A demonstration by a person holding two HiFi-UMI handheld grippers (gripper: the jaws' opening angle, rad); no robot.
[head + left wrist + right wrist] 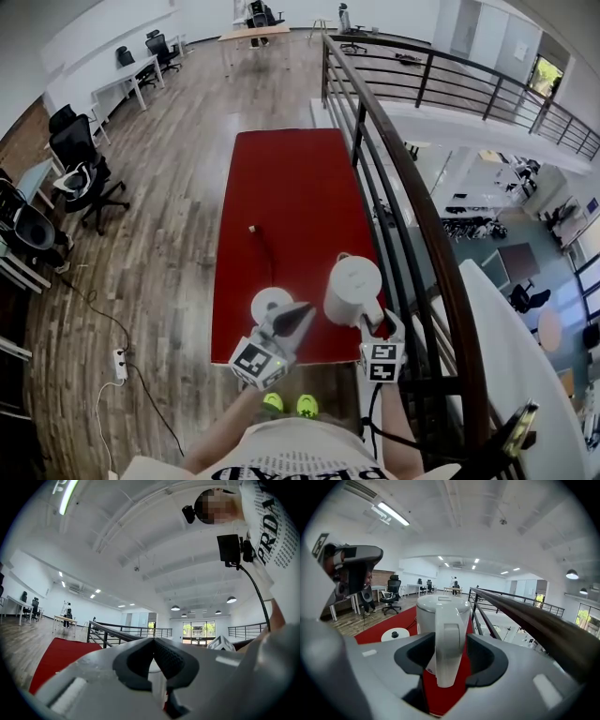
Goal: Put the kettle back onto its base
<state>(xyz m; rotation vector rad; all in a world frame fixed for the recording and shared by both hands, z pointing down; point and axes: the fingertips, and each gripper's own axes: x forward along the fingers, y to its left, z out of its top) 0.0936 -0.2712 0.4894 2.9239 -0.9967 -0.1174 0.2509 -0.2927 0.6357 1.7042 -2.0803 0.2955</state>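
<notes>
right tool (pixel 451 660) is spread at the table's (pixel 281 187) near right corner, with the upright kettle's (pixel 440 613) handle (pixel 450 641) between its jaws, apparently not yet pinched. best to close squarely on the handle, lift straight, then carry it left. left tool (pixel 153 656), pressed together and empty, hangs by the base (pixel 266 300) at the near edge.

The kettle (pixel 353 286) is showing white, the base (pixel 264 300) white with a seemingly dark centre stud; the tabletop (pixel 291 187) is showing plain red, the floor (pixel 178 187) brown wood-grain.
</notes>
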